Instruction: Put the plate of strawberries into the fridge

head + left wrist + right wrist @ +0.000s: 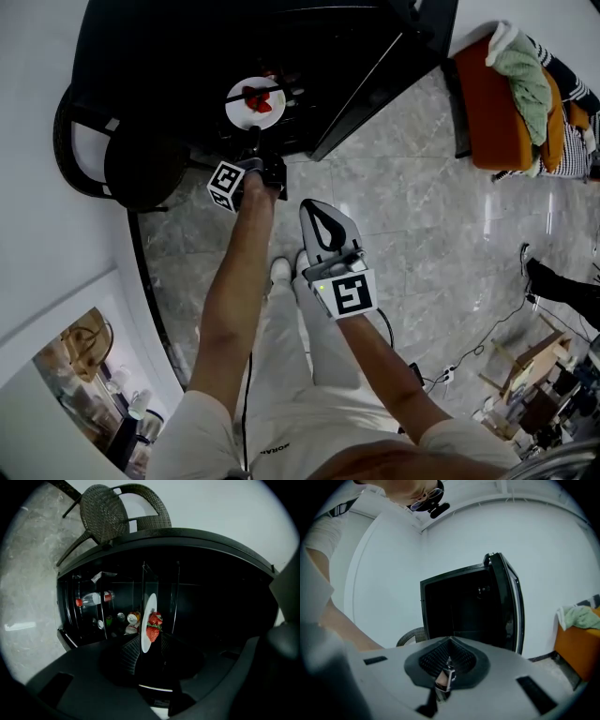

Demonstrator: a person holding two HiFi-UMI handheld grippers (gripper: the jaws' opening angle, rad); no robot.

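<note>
A white plate [255, 105] with red strawberries [258, 96] rests on a shelf inside the open black fridge [356, 47]. My left gripper [254, 133] reaches into the fridge at the plate's near rim. In the left gripper view the plate [150, 609] shows edge-on with the strawberries [153, 626] on its right face. The near rim lies between the left gripper's [149, 645] open jaws, and the pads stand clear of it on both sides. My right gripper [319, 211] hangs shut and empty over the floor, outside the fridge; in its own view the right gripper [449, 660] faces the open fridge [459, 606].
The fridge door [375, 94] stands open to the right. Shelves beyond the plate hold a bottle [93, 598] and several cans [133, 617]. A dark wicker chair [141, 159] stands left of the fridge. An orange seat [497, 103] with clothes is at the right.
</note>
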